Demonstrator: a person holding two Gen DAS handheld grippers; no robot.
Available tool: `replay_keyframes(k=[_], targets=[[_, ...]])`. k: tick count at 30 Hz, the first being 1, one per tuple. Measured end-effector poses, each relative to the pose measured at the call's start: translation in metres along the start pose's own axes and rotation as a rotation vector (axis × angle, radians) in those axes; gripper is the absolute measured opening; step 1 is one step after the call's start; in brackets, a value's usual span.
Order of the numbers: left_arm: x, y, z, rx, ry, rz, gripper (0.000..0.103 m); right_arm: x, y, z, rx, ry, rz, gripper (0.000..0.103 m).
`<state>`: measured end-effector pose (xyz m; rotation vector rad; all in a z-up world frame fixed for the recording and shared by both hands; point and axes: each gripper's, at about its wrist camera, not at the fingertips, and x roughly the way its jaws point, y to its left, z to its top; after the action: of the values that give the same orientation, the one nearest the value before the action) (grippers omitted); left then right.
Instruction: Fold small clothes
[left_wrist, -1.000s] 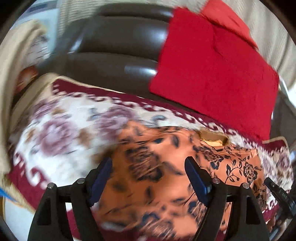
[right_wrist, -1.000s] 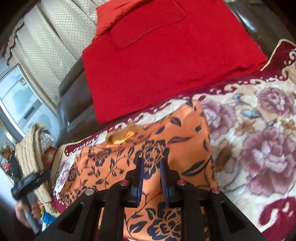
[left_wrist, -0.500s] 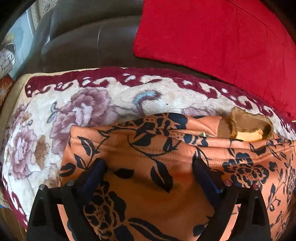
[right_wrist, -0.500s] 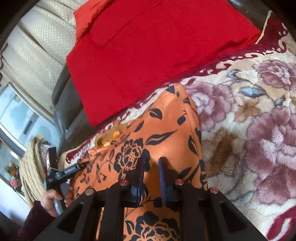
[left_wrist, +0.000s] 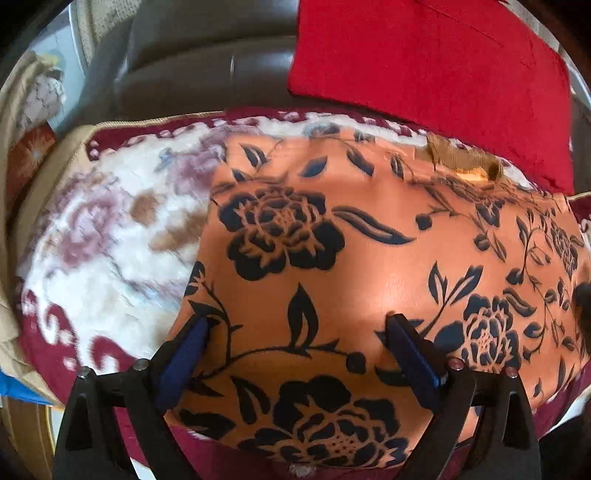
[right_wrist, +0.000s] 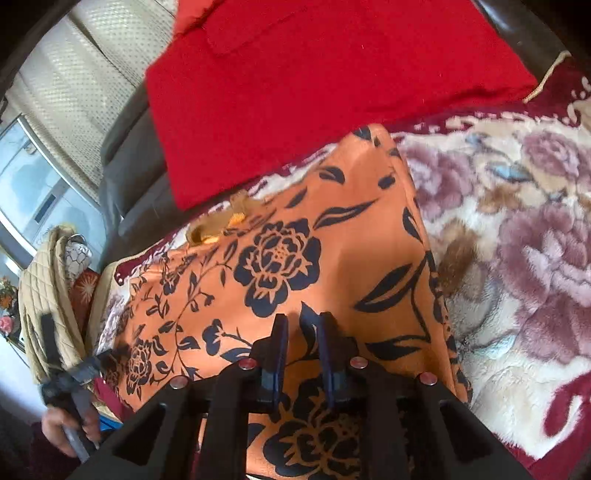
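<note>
- Our left hand-held gripper (left_wrist: 295, 336) has just been opening; its jaws stand wide, low over the orange flowered garment (left_wrist: 369, 258), gripping nothing.
- Our right hand-held gripper (right_wrist: 303, 332) has its jaws nearly closed over the same cloth; we cannot tell whether a fold is pinched.
- The garment lies flat on a floral blanket (right_wrist: 517, 240), a red cushion (right_wrist: 314, 92) behind it.
- A hand (right_wrist: 62, 428) holds the left tool.

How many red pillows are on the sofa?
1: the red pillow leans on the sofa back behind the orange flowery garment. Others may be hidden.
</note>
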<state>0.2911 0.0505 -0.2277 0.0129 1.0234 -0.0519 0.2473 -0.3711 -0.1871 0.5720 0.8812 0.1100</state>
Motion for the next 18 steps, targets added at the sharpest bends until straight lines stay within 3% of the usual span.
replay_keyframes(k=[3, 6, 11, 13, 15, 17, 18], targets=[[-0.015, 0.002, 0.001, -0.007, -0.001, 0.007, 0.097, -0.014, 0.005, -0.009, 0.01, -0.029, 0.031, 0.021], [-0.038, 0.013, -0.004, -0.021, -0.056, 0.018, 0.097, -0.027, 0.017, -0.021, -0.032, -0.057, 0.053, 0.021], [-0.056, 0.069, -0.002, -0.136, -0.086, 0.006, 0.097, -0.02, 0.029, -0.036, -0.06, -0.017, 0.077, 0.021], [-0.05, 0.099, 0.004, -0.21, -0.04, -0.059, 0.097, -0.009, 0.029, -0.036, -0.042, 0.024, 0.075, 0.021], [-0.04, 0.114, 0.009, -0.249, 0.011, -0.18, 0.097, 0.001, 0.025, -0.036, -0.012, 0.062, 0.081, 0.021], [-0.022, 0.13, 0.012, -0.32, 0.101, -0.352, 0.097, 0.007, 0.021, -0.034, 0.008, 0.068, 0.085, 0.022], [-0.018, 0.132, 0.012, -0.343, 0.125, -0.39, 0.097, 0.009, 0.02, -0.034, 0.011, 0.067, 0.086, 0.021]])
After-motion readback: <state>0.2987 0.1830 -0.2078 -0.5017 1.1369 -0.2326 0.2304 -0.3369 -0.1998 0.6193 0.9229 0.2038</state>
